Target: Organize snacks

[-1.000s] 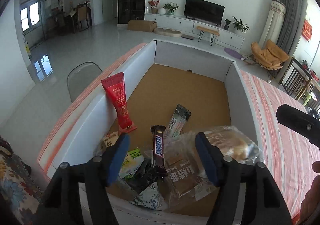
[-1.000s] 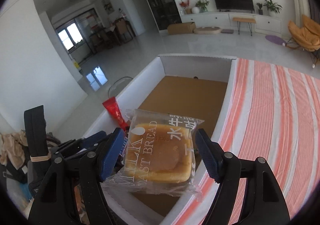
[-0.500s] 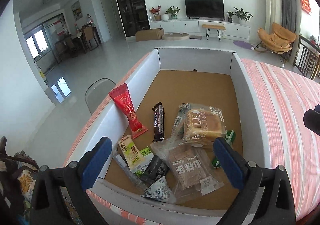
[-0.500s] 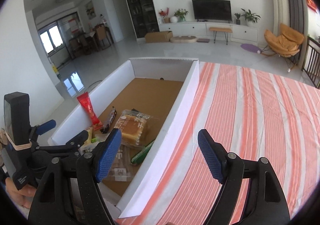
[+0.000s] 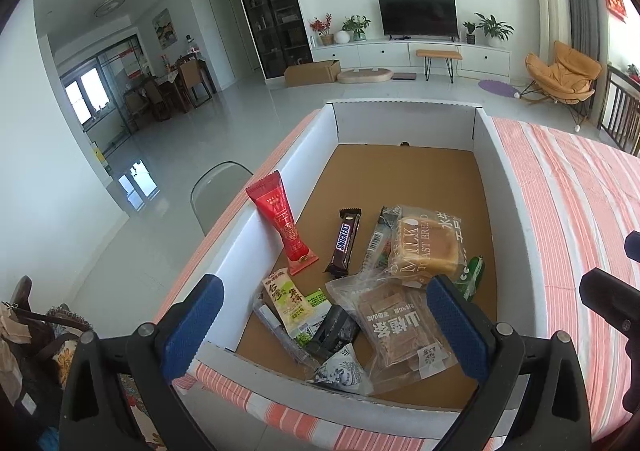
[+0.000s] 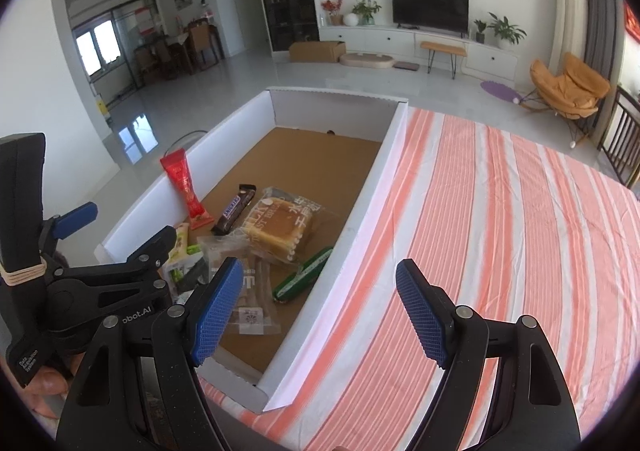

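A white box (image 5: 490,187) with a brown cardboard floor holds the snacks at its near end. The milk toast bread (image 5: 424,247) lies on a brown biscuit pack (image 5: 400,331), beside a Snickers bar (image 5: 346,243). A red pouch (image 5: 282,219) leans on the left wall, and a green stick (image 6: 304,275) lies by the right wall. My left gripper (image 5: 323,283) hangs open above the near snacks, holding nothing. My right gripper (image 6: 320,265) is open and bare over the box's right wall and the cloth.
A striped orange and white tablecloth (image 6: 500,251) covers the table right of the box. The box's far half (image 5: 400,179) shows bare cardboard. A grey chair (image 5: 218,187) stands left of the table. A hand (image 6: 48,383) grips the left tool.
The milk toast bread left my right gripper and now lies in the box. The right gripper drew back to the right. My left gripper opened wider and pulled back and up from the snacks.
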{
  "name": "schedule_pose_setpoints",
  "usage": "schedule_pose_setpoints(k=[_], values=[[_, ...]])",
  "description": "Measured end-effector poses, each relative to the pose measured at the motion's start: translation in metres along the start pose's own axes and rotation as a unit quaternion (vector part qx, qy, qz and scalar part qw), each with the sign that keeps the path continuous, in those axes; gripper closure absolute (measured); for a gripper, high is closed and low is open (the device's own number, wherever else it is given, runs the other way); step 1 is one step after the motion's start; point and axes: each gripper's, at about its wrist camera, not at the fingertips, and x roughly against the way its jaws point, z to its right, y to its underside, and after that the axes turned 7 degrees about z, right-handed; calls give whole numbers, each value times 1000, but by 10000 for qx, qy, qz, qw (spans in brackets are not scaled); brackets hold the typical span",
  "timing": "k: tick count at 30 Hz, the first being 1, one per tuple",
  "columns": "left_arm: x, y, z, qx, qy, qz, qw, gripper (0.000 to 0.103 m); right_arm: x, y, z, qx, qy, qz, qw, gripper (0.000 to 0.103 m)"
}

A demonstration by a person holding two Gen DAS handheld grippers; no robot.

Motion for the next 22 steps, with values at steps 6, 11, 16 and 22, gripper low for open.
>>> schedule_pose_setpoints(k=[6,11,16,22], values=[[3,2,-11,56,12,-25,10000,2,-4,2,-11,23,-60,-233,9997,21],[6,2,-18,91,-50,23,9999,2,-8,2,-23,179,-49,-303,9994,21],[6,4,-24,154,-18,-8,9999,2,-11,5,-32,289,-57,-348,9990,21],[6,9,-23,181,53,-62,9998,0,-15,8,-37,304,-67,-397,9987,21]])
